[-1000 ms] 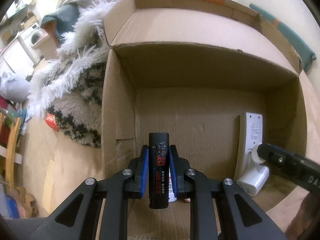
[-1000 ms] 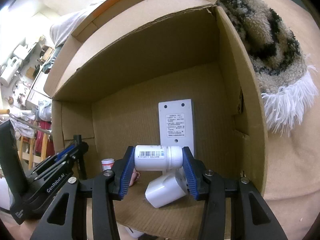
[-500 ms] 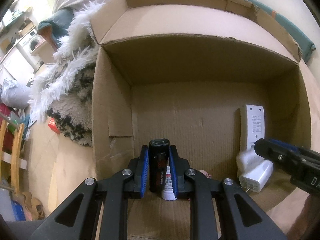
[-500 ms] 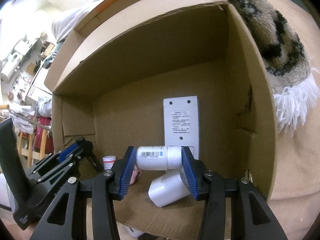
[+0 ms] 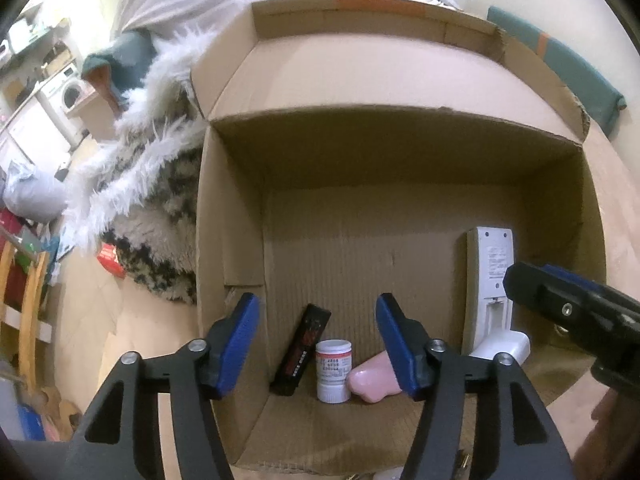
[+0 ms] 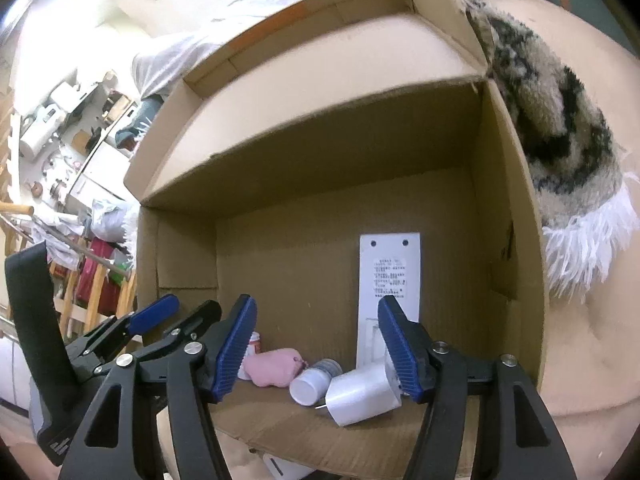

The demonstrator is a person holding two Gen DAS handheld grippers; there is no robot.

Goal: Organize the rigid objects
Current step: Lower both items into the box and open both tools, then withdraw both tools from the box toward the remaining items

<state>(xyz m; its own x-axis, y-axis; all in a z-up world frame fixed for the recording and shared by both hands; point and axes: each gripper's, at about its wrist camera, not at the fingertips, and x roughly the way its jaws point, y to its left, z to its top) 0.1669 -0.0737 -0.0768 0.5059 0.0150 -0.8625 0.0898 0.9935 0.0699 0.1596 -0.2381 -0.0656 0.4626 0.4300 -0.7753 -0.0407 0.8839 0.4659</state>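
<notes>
The left gripper (image 5: 318,344) stands with its blue pads spread wide and nothing between them, poised at the mouth of the cardboard box (image 5: 360,152). The right gripper (image 6: 318,346) is just as wide apart and empty, beside it at the same opening; from the left wrist view only its dark tip (image 5: 568,312) reaches in from the right edge, the rest cut off.

Past the left pads, a black battery (image 5: 302,350) leans against the back panel near the left wall, its long axis running up and tilted a little to the right; its printed label is too small to read. Just beside it a small white pill bottle (image 5: 334,371) stands upright, cap on top, and a pink object (image 5: 374,380) lies touching it, partly covered by the right pad of the left gripper, so I cannot tell what it is.

From the right wrist view a second white bottle (image 6: 314,382) lies on its side, its flat end towards the camera, between the pink object (image 6: 274,366) and a white plug adapter (image 6: 362,396) with prongs pointing left. Behind the adapter a white remote control (image 6: 390,276) stands on end against the back panel, long axis vertical, label side out, its lower part hidden by the blue pad. Another white item at the box's near lip is cut off by the frame.

Outside the box, a shaggy rug (image 6: 560,128) presses against its wall.
</notes>
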